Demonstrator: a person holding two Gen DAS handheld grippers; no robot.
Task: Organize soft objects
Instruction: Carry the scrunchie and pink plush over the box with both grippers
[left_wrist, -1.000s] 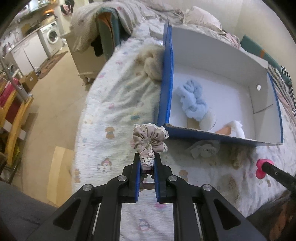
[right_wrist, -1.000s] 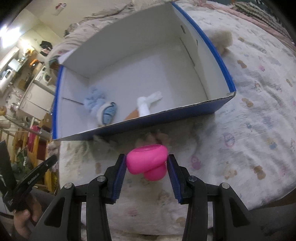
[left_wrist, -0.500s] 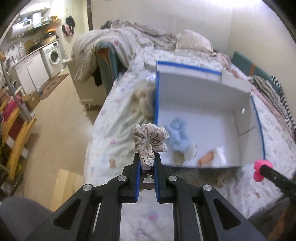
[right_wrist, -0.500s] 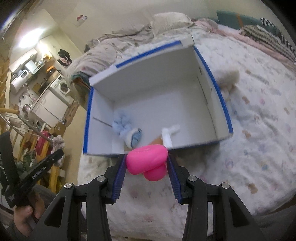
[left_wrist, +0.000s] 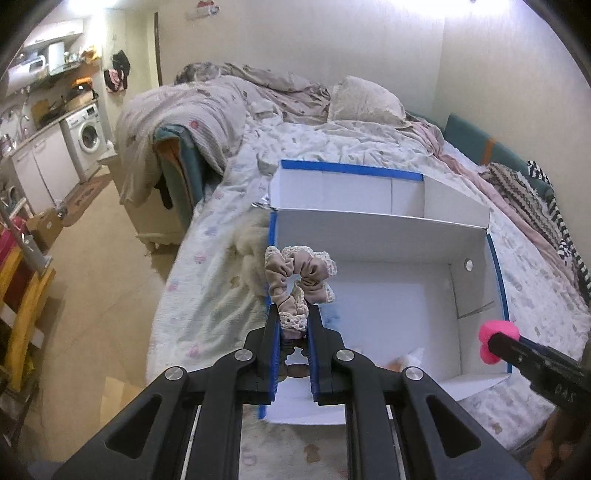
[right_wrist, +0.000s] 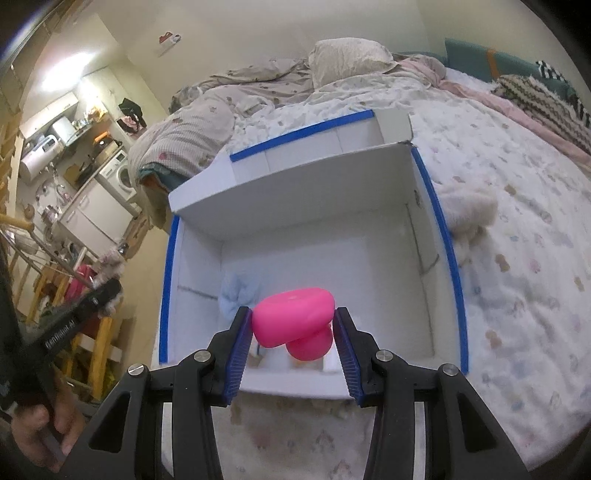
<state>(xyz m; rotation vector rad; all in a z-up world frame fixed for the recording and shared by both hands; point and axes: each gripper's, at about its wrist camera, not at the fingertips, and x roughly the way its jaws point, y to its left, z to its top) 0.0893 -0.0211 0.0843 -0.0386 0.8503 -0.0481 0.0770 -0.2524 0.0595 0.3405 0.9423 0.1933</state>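
The bed (left_wrist: 229, 258) carries a pale printed sheet, with a crumpled duvet (left_wrist: 207, 107) and a pillow (left_wrist: 364, 99) at its far end. A washing machine (left_wrist: 88, 134) stands in the kitchen area beyond the bed.

A white cardboard box (left_wrist: 369, 236) with blue-taped edges sits open on the bed; its lid flap stands behind the rear wall. In the right wrist view the same box (right_wrist: 314, 206) fills the centre, its interior exposed.

A cream fluffy item (left_wrist: 247, 243) lies on the sheet, touching the outside of the box's left wall. In the right wrist view a cream fluffy item (right_wrist: 469, 210) lies against the outside of the right wall.

Inside the box, a light blue soft item (right_wrist: 238, 295) rests on the floor near the left wall. Other small items lie at the near wall, mostly hidden.

The left claw (left_wrist: 293, 325) is at a narrow setting, clamped on the lace-trimmed end of a beige scrunchie (left_wrist: 299, 277). The scrunchie is held above the near left corner of the box.

The right claw (right_wrist: 293, 332) is at a medium setting, gripping a pink soft toy (right_wrist: 293, 317) from both sides. The toy is held over the near part of the box interior. In the left wrist view the toy (left_wrist: 496, 332) shows at the tip of the right claw, at the box's right wall.
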